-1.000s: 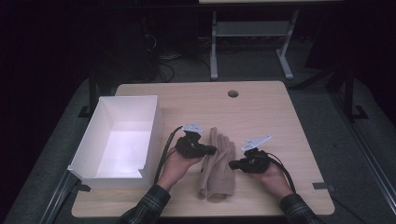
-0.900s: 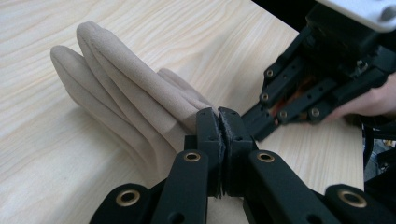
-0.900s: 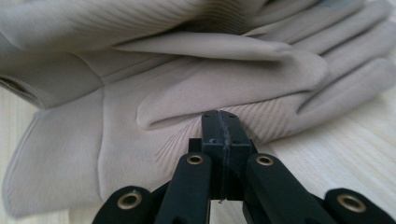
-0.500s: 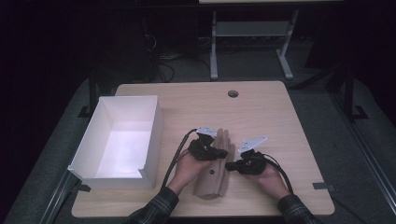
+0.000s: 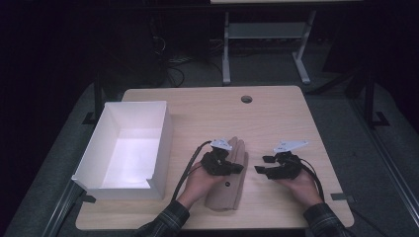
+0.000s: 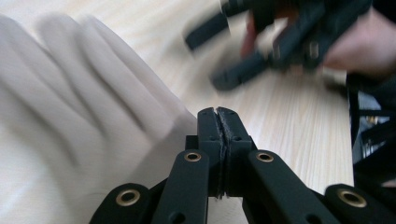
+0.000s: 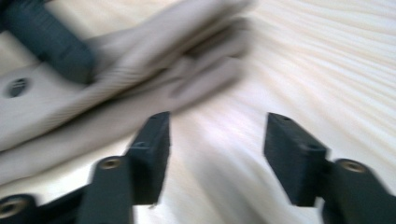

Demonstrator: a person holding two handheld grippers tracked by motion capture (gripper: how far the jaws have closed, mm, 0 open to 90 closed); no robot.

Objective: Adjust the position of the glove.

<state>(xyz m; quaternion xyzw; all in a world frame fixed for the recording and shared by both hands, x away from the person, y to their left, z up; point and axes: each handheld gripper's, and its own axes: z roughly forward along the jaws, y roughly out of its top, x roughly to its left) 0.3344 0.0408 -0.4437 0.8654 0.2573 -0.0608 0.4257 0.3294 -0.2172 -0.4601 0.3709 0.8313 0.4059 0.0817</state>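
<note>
Work in hand: folding a beige garment (image 5: 228, 178), which looks like trousers or a similar long piece, on the wooden tabletop (image 5: 276, 116).
Where the garment is: it lies near the front edge of the tabletop, between the two hands, folded into a narrow strip that runs away from the person; a small dark button or eyelet shows on it.
Done so far: judging by its shape, the lengthwise fold is made, with the layers lying over one another.
Left to do: the strip looks long for the white box (image 5: 159, 143) standing well apart at the left of the tabletop, so a further crosswise fold and putting it in the box probably remain; the box is empty.
Left gripper (image 5: 235, 167): its fingers are pressed fully together; in the left gripper view the pads (image 6: 217, 122) meet with no cloth visibly between them, while the garment (image 6: 84, 130) sits just beside and under them, so it seems to be pressing or smoothing the fabric, not gripping it.
Right gripper (image 5: 261, 165): its fingers have just been opening and stand well parted, nothing between them; in the right gripper view bare tabletop shows in the gap, the garment (image 7: 140, 79) just beyond.
</note>
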